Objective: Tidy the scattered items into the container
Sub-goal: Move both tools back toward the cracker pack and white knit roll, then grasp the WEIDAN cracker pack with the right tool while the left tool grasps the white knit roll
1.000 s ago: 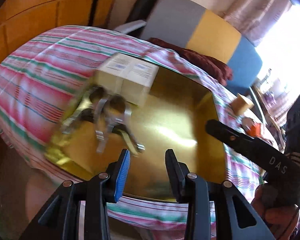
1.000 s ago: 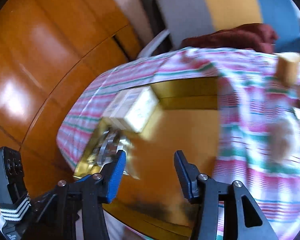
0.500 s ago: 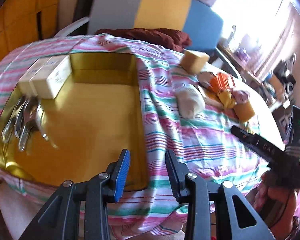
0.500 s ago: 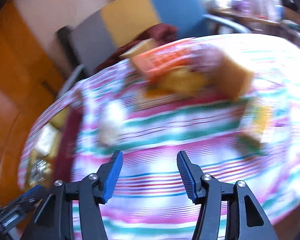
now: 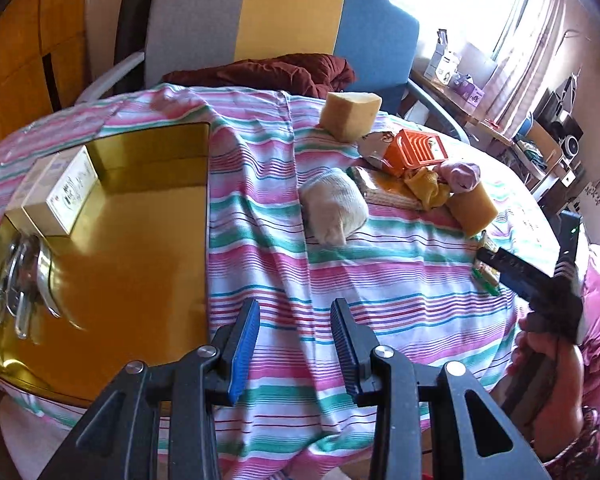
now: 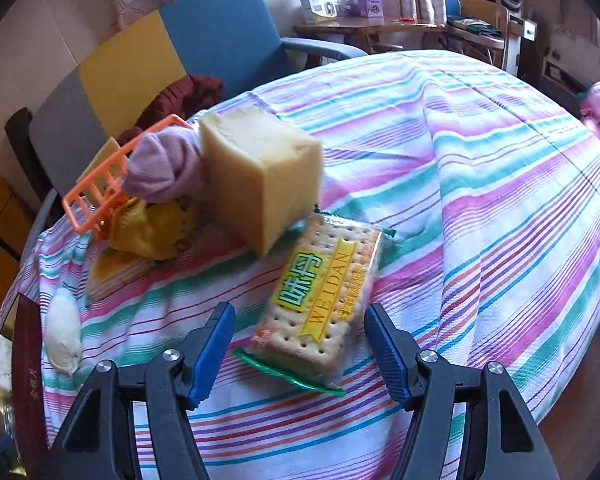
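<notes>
A gold tin tray lies at the left of the striped tablecloth, holding a white box and metal clips. My left gripper hovers open over the cloth by the tray's right rim. My right gripper stands open with its fingers on either side of a cracker packet, just short of it. Behind the packet sit a yellow sponge block, a lilac sock, a yellow cloth and an orange rack. A white sock ball lies mid-table.
A second sponge block stands at the table's far edge. A chair with a dark red cloth is behind the table. The right hand and its gripper handle show at the right edge. Wooden panels stand at the left.
Both grippers swung right, away from the tray. The right gripper moved across the table and now brackets the cracker packet. The left gripper drifted from over the tray to the cloth.
</notes>
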Demonstrator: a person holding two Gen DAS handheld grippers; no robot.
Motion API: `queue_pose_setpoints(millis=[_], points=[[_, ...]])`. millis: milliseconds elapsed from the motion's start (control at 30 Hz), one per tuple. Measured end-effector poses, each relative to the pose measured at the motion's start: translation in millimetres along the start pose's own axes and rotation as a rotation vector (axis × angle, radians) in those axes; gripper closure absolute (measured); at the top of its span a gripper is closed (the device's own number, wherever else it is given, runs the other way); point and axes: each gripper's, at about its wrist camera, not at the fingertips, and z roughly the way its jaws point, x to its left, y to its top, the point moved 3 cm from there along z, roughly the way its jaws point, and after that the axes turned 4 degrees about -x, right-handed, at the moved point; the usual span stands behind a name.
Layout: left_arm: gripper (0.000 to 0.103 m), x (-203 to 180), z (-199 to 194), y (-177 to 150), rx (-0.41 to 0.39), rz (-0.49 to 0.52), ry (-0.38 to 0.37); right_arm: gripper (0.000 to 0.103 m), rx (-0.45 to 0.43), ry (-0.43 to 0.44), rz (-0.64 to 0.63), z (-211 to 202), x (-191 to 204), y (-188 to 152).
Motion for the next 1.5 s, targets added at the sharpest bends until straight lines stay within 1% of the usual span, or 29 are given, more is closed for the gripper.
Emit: queue_pose_setpoints(millis=[167, 200, 233, 433, 567, 700, 967, 1067, 1100, 1167, 1233, 1300, 1333, 1433, 1467, 1500], points=[[0.066, -7.3, 7.0, 0.8, 0.02, 0.008, 0.027, 0.035, -0.022, -0.011, -0.038, 3.2, 2.3, 3.0], [0.066, -8.7, 8.3, 1.0, 0.024, 0.01, 0.032, 0.037, -0.025, -0.016, -0.052, 4.3, 3.3, 2.9], [0.066, -10.1, 9.7, 1.5, 0.028, 0.012, 0.037, 0.042, -0.029, -0.023, -0.069, 4.9, 4.4, 2.6], [0.066, -19.1, 16.7, 3.3, 0.043, 0.036, 0.072, 0.048, -0.051, -0.005, -0.101, -0.5, 3.4, -4.3], [0.066, -26.5, 25.4, 6.1, 0.06, 0.047, 0.086, 0.049, -0.043, 0.041, -0.108, -9.1, 7.2, -14.7], [0.066, -33.9, 39.1, 12.9, 0.083, 0.06, 0.094, 0.049, -0.06, 0.06, -0.153, -16.9, 17.7, -29.1], [0.066, -51.6, 72.5, 37.4, 0.11, 0.031, 0.048, 0.048, -0.093, 0.09, -0.174, -16.2, 17.3, -34.6], [0.066, -56.8, 88.6, 46.9, 0.121, 0.047, 0.068, 0.048, -0.104, 0.093, -0.172, -17.8, 17.1, -37.6], [0.066, -57.3, 93.6, 49.4, 0.124, 0.05, 0.076, 0.048, -0.104, 0.095, -0.171, -7.7, 15.4, -29.0], [0.066, -55.0, 102.2, 54.2, 0.126, 0.042, 0.095, 0.048, -0.111, 0.094, -0.176, -7.5, 16.5, -29.5], [0.064, -52.2, 109.4, 58.5, 0.132, 0.025, 0.086, 0.047, -0.12, 0.093, -0.185, -6.9, 16.8, -29.8], [0.06, -52.3, 110.6, 62.2, 0.121, 0.016, 0.068, 0.047, -0.125, 0.093, -0.189, -6.8, 16.8, -30.1], [0.059, -53.3, 110.0, 63.8, 0.112, 0.018, 0.057, 0.047, -0.126, 0.095, -0.188, -6.4, 16.4, -29.8], [0.057, -55.6, 105.0, 67.6, 0.079, 0.016, 0.012, 0.047, -0.131, 0.099, -0.191, -6.2, 15.6, -30.6], [0.053, -54.9, 103.6, 68.5, 0.073, 0.0, -0.011, 0.047, -0.134, 0.101, -0.194, -6.0, 15.0, -30.8], [0.052, -54.6, 104.1, 69.3, 0.073, -0.013, -0.022, 0.047, -0.137, 0.103, -0.193, -6.0, 14.1, -31.3]])
